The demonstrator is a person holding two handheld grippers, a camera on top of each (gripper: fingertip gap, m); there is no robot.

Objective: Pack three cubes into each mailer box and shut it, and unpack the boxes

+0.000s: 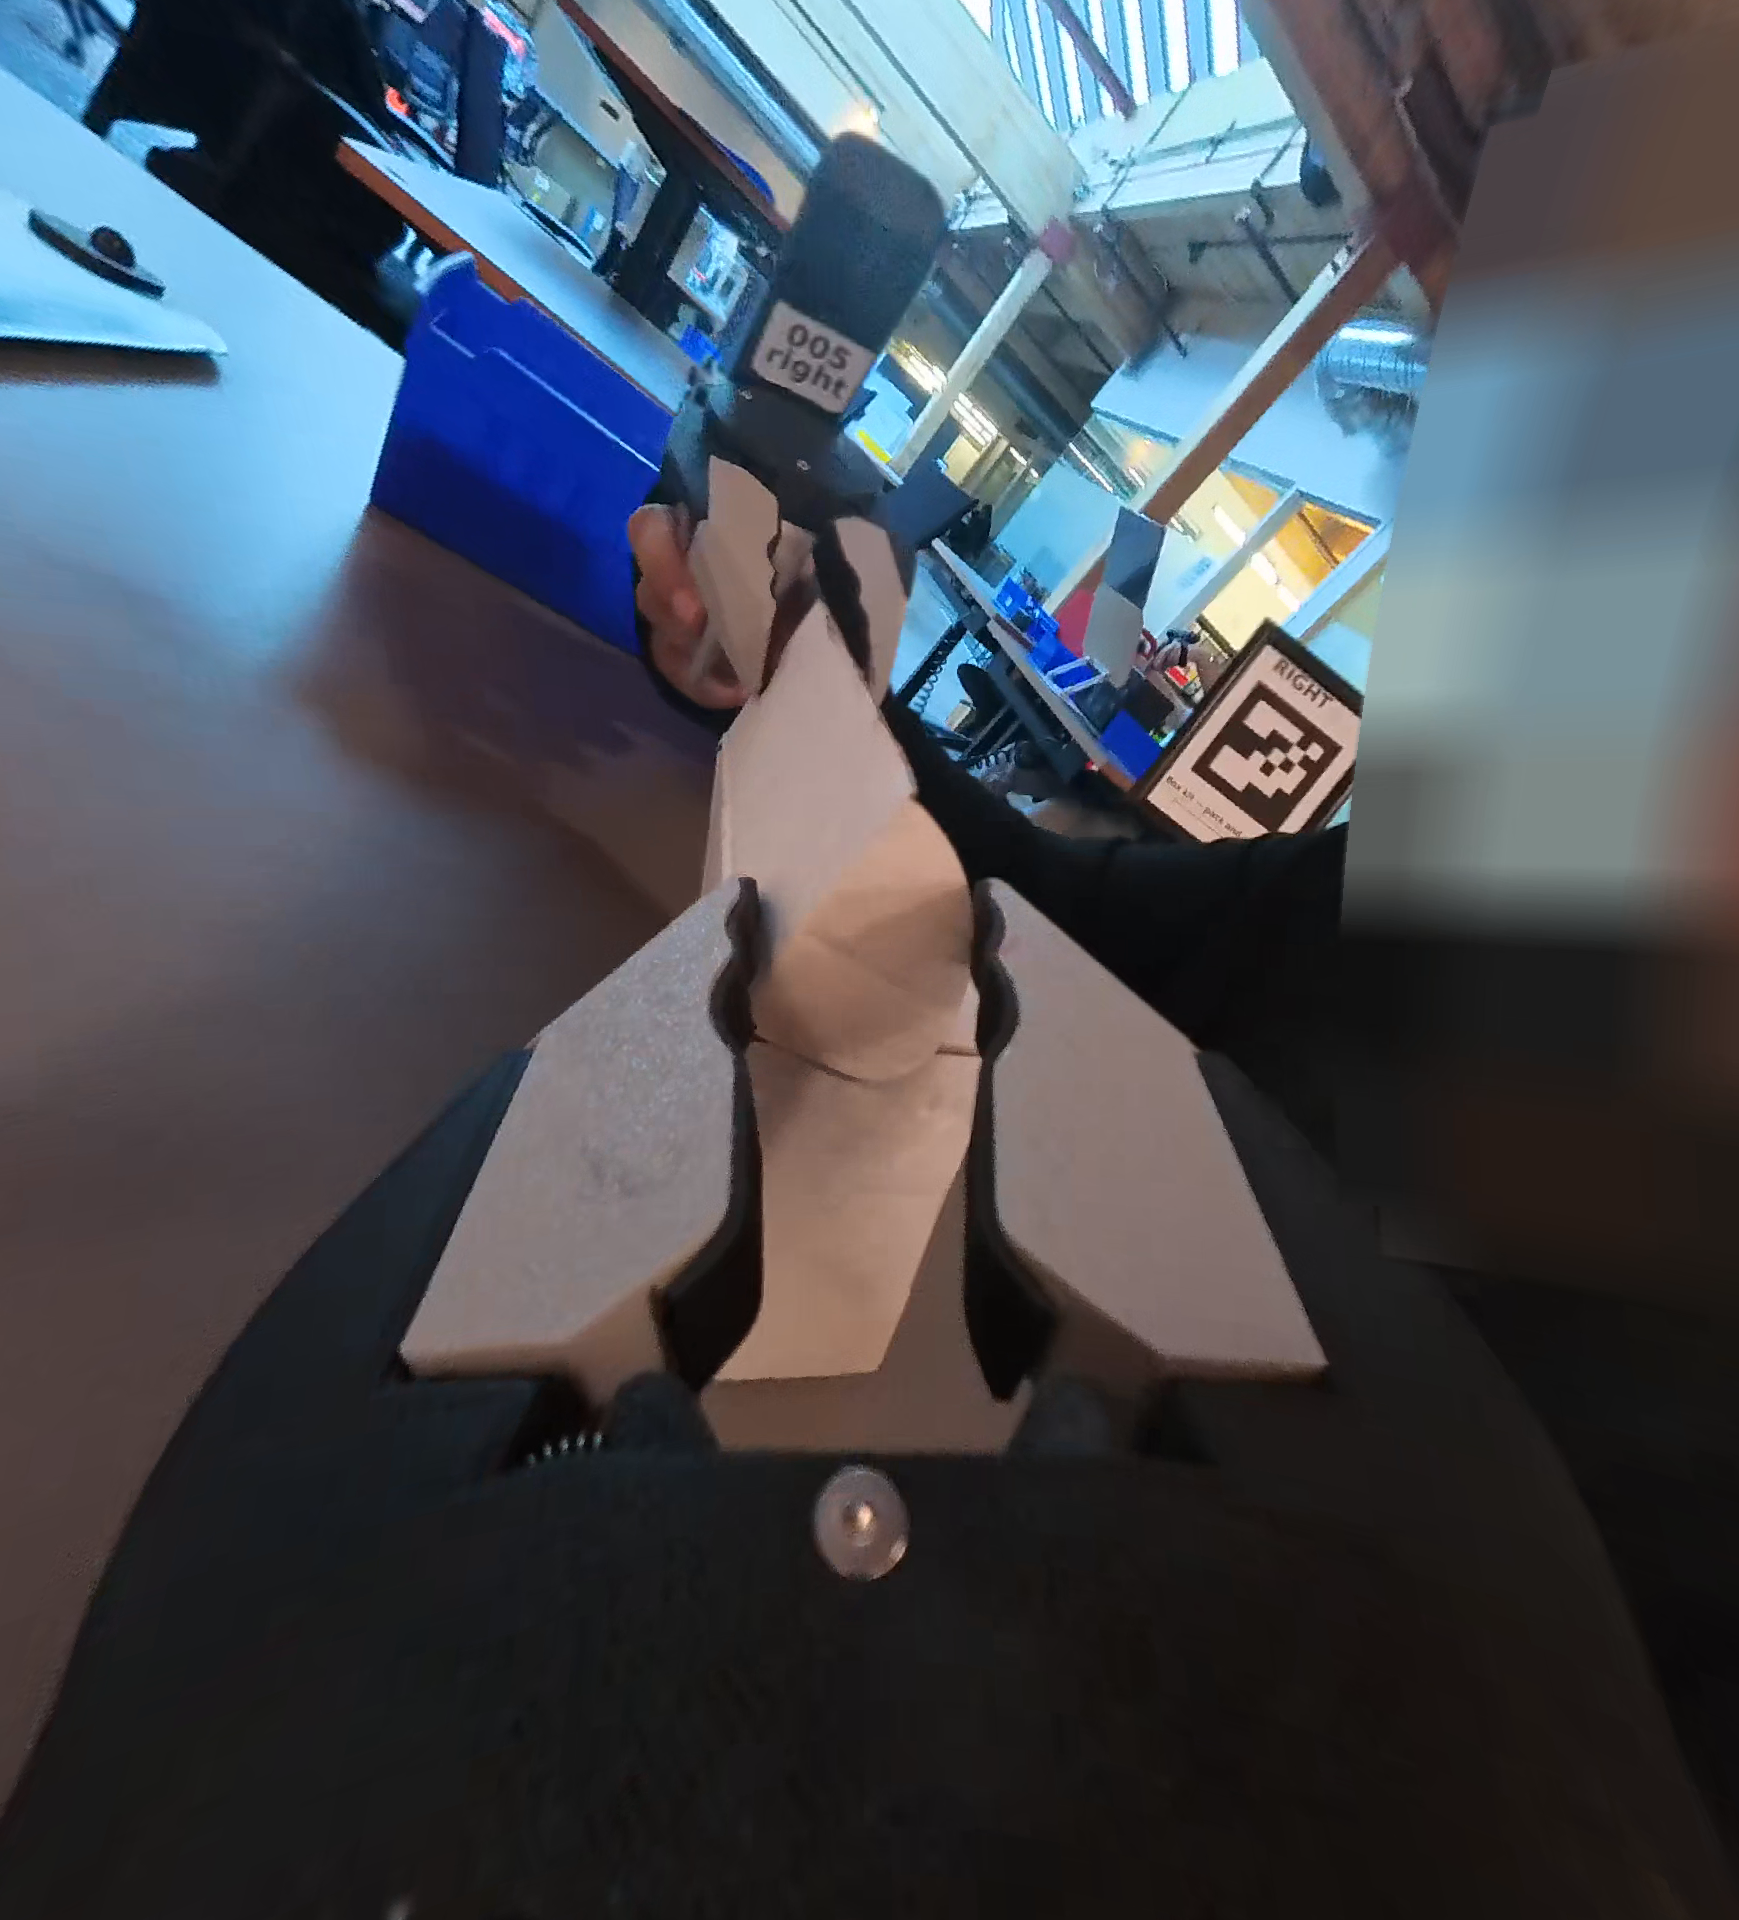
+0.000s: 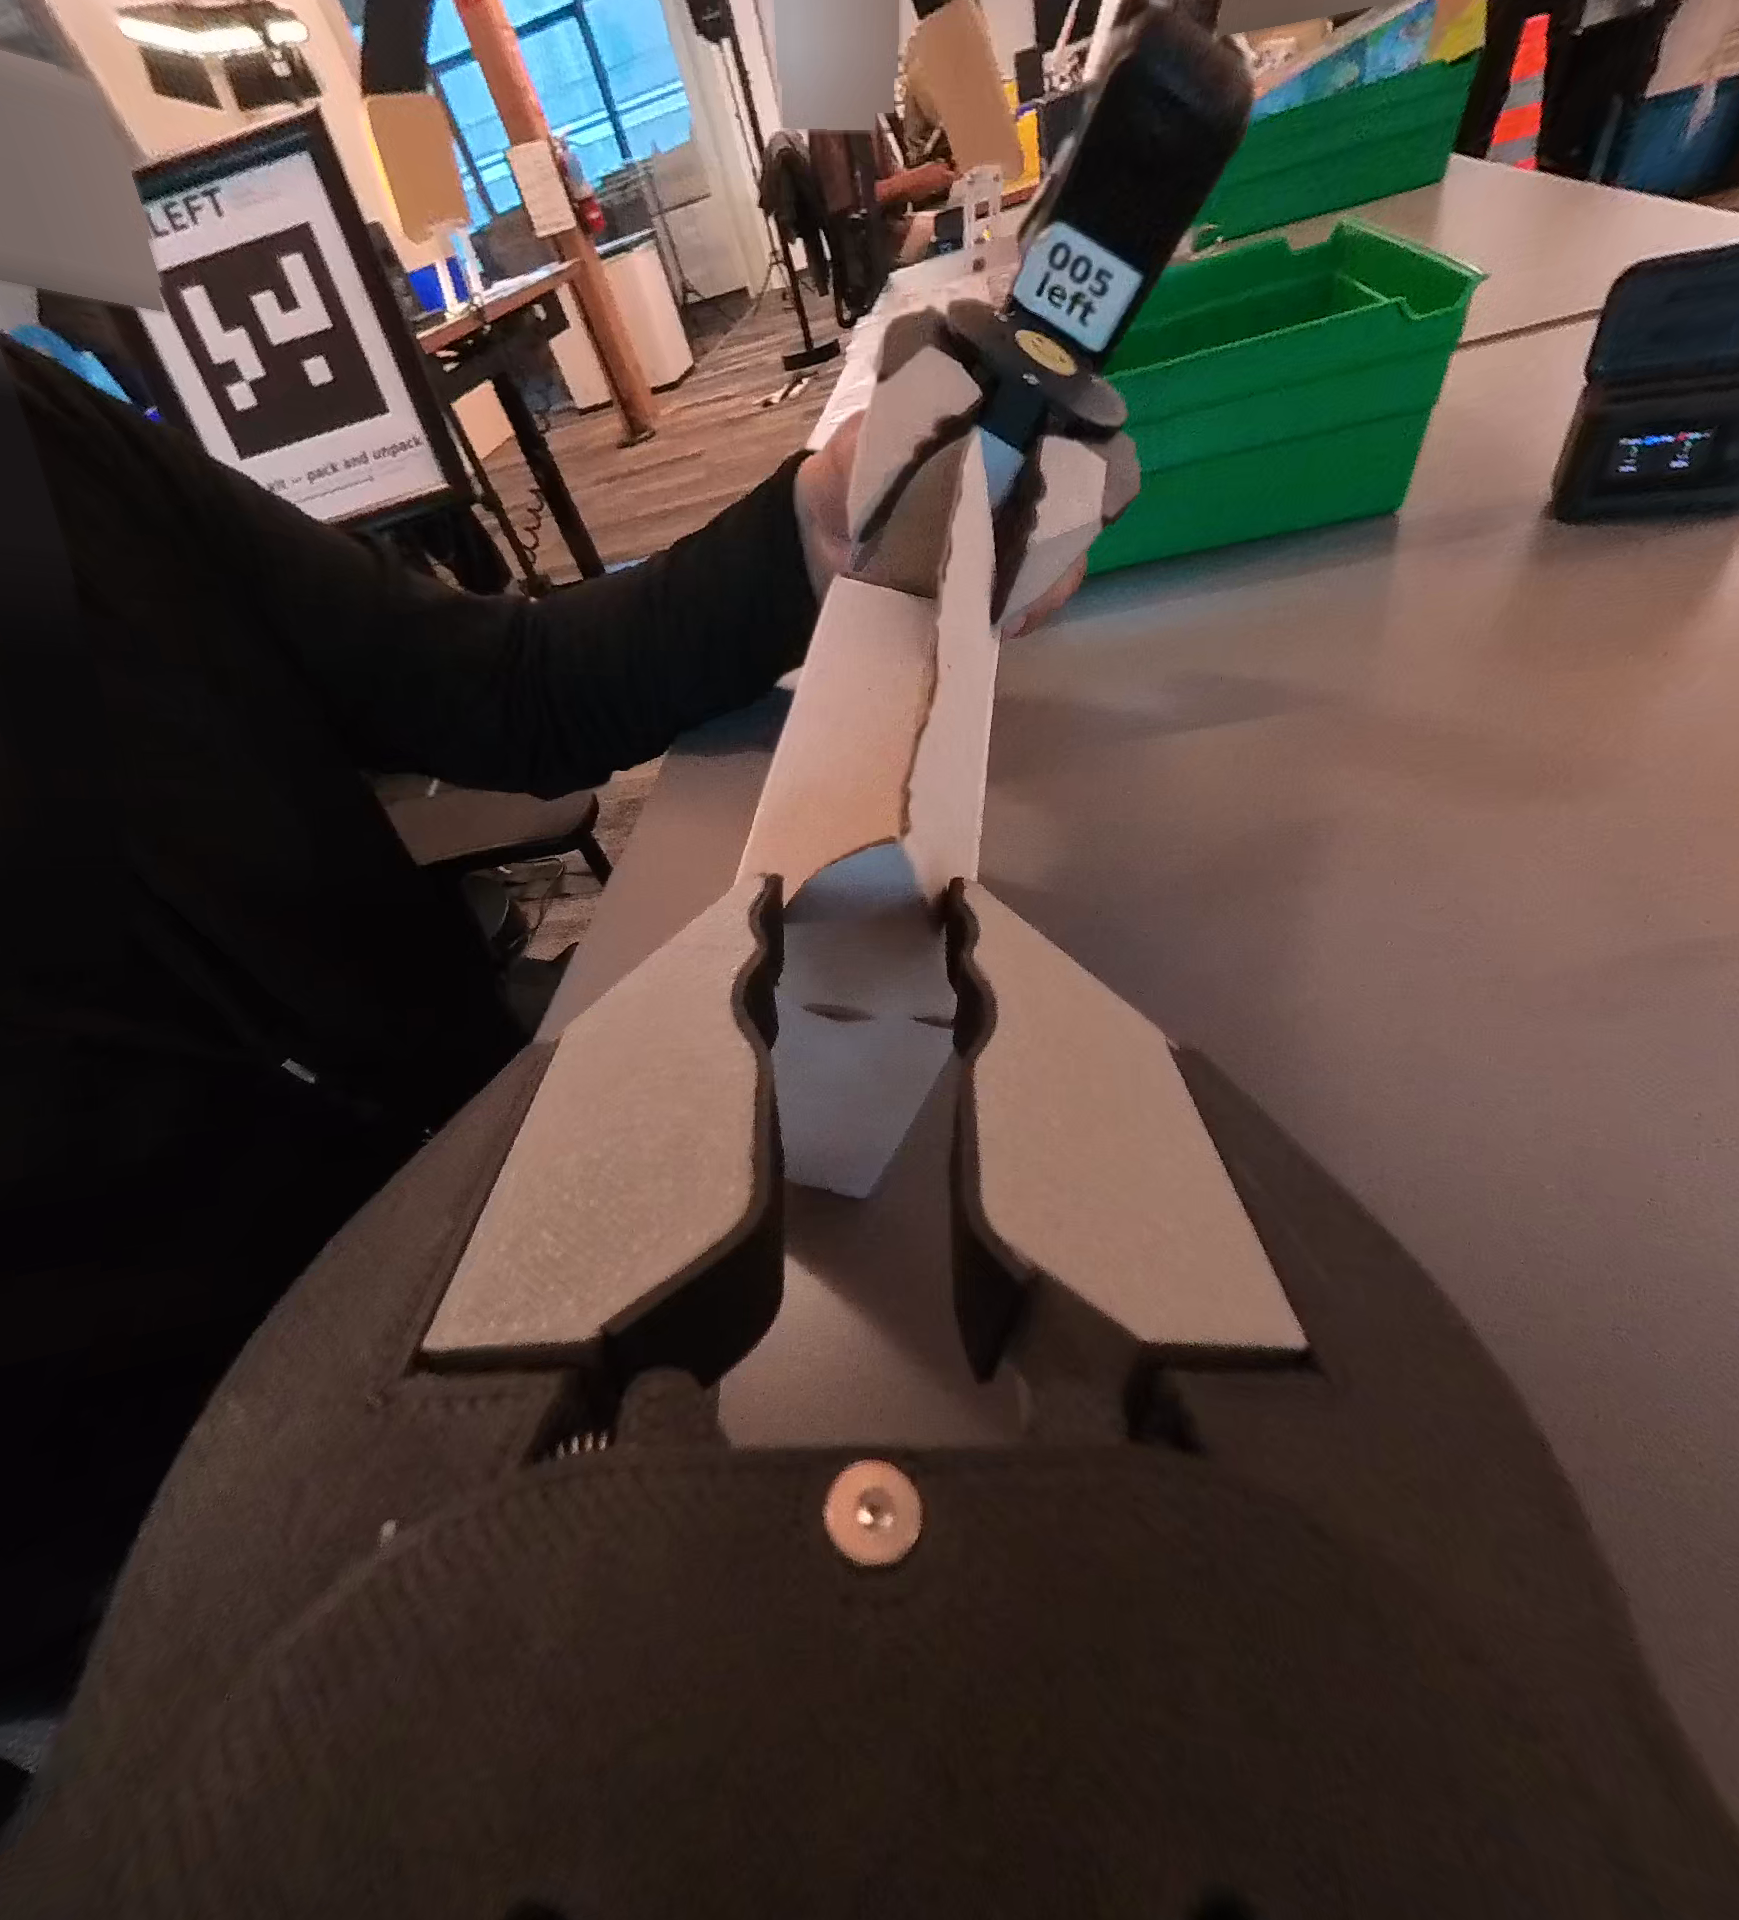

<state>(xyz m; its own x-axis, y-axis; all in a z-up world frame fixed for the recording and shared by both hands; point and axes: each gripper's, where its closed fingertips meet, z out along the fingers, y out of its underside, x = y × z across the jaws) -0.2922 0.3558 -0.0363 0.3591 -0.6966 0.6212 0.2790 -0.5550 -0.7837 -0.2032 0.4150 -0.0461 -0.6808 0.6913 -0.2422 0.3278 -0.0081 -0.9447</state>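
Observation:
A white mailer box (image 1: 823,790) is held in the air above the table, seen nearly edge-on and tilted. My left gripper (image 1: 865,935) is shut on its near end. My right gripper (image 1: 792,561) clamps the far end, with a hand behind it. In the right wrist view, my right gripper (image 2: 863,914) is shut on the box's (image 2: 844,727) near end, and the left gripper (image 2: 958,499) grips the far end. No cubes are in view. I cannot tell what is inside the box.
The grey table (image 2: 1364,935) spreads to the right. Green bins (image 2: 1280,395) and a black device with a small screen (image 2: 1696,416) stand at its back. A blue bin (image 1: 512,447) stands beyond the table (image 1: 169,727). The person's black sleeve (image 2: 429,644) is close on the left. The grippers' ends are close to 12 cm from one another.

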